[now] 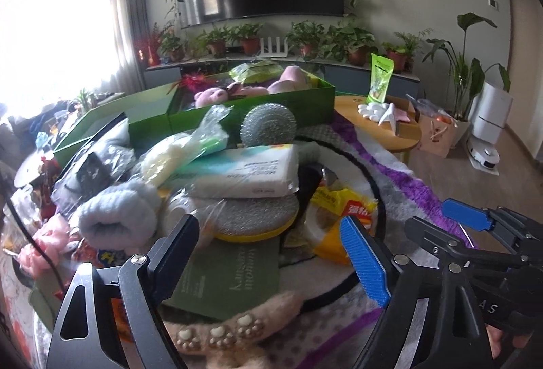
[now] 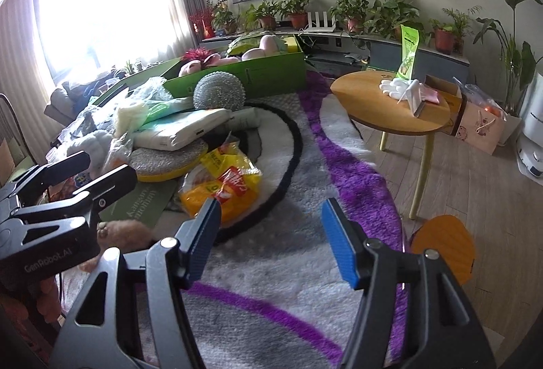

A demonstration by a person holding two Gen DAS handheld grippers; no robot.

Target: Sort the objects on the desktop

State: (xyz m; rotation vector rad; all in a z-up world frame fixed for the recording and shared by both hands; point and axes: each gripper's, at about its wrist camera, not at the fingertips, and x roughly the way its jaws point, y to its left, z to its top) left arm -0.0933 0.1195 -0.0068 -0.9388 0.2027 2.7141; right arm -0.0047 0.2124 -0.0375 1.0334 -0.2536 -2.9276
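Observation:
A heap of household items lies on the rug: a steel-wool ball (image 1: 268, 124), a white tissue pack (image 1: 244, 175) on a yellow-rimmed scrub pad (image 1: 258, 216), a yellow snack bag (image 1: 342, 209) and a fluffy grey roll (image 1: 115, 213). My left gripper (image 1: 271, 253) is open above a green booklet (image 1: 230, 284) and a pink paw slipper (image 1: 230, 325), touching neither. To its right, my right gripper (image 2: 271, 240) hangs open over bare rug, just right of the snack bag (image 2: 224, 186). A green box (image 2: 237, 74) of plush toys stands behind the heap.
A purple, white and grey rug (image 2: 305, 284) covers the floor here. A round wooden side table (image 2: 390, 104) with a green pouch and white items stands to the right, and an orange stool (image 2: 444, 243) sits closer. Plants and a TV line the far wall.

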